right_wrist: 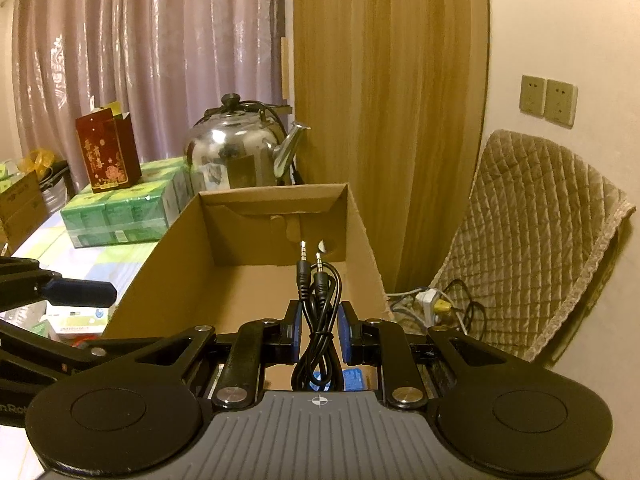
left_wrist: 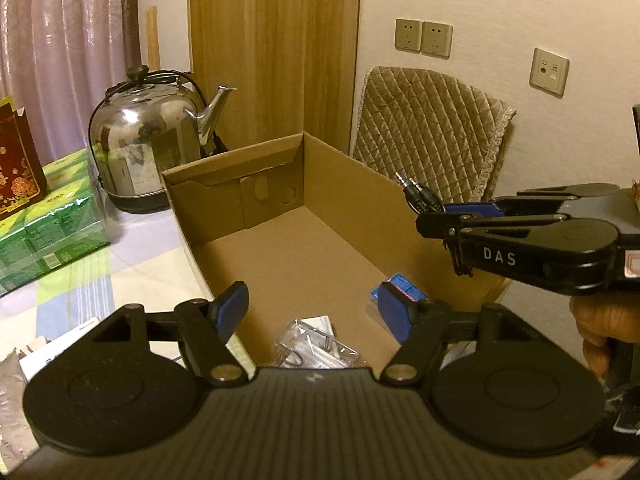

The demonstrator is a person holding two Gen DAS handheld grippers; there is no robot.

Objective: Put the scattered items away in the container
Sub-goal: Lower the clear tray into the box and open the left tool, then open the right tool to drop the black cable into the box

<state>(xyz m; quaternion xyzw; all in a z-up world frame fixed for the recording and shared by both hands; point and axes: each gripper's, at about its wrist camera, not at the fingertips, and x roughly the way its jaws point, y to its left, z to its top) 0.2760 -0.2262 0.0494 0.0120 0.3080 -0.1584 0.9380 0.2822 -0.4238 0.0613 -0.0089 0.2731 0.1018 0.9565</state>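
The right gripper (right_wrist: 319,334) is clenched on a coiled black audio cable with two jack plugs (right_wrist: 316,292), plugs pointing forward, carried above the open brown cardboard box (right_wrist: 160,276) just ahead and below, probably for dropping. To its left, the left gripper (left_wrist: 316,316) hangs released over the box, above a clear plastic packet (left_wrist: 316,344).
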